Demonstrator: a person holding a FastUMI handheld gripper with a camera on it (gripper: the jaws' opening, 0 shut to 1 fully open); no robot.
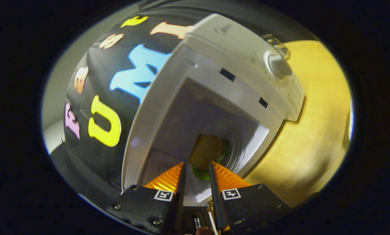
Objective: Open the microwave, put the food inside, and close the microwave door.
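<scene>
The white microwave (pixel 234 49) stands open and appears strongly tilted, because the view is rolled. Its pale cavity (pixel 198 120) lies straight ahead of the fingers. Inside the cavity sits the food (pixel 206 150), a yellow-brown bun with green leaves under it, on a white plate (pixel 198 191). My gripper (pixel 197 163) is at the mouth of the cavity. The near rim of the plate fills the narrow gap between the two fingers, which press on it from both sides. The food is just beyond the fingertips.
The microwave's control panel with a round knob (pixel 278 65) lies beyond the cavity on the far side. A light wooden tabletop (pixel 312 130) runs beside the microwave. The booth's black cloth wall (pixel 94 156) hangs behind it on the other side.
</scene>
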